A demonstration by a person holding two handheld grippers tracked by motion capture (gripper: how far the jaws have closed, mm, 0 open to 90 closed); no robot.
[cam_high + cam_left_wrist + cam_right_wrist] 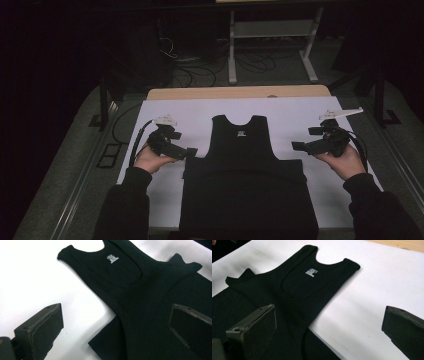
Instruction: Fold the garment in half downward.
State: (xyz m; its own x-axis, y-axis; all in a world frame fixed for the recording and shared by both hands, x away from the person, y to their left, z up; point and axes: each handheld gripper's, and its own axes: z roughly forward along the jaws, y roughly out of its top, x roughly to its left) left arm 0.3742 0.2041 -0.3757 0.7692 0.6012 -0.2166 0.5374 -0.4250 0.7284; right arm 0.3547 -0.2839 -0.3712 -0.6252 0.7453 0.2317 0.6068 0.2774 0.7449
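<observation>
White table cover (300, 115) under everything. Black tank top (243, 165) flat between the two grippers, neck end away from the person. Left gripper (190, 152) just beside its left armhole edge, jaws spread, nothing held. Right gripper (298, 146) near the opposite edge, jaws spread, nothing held.
</observation>
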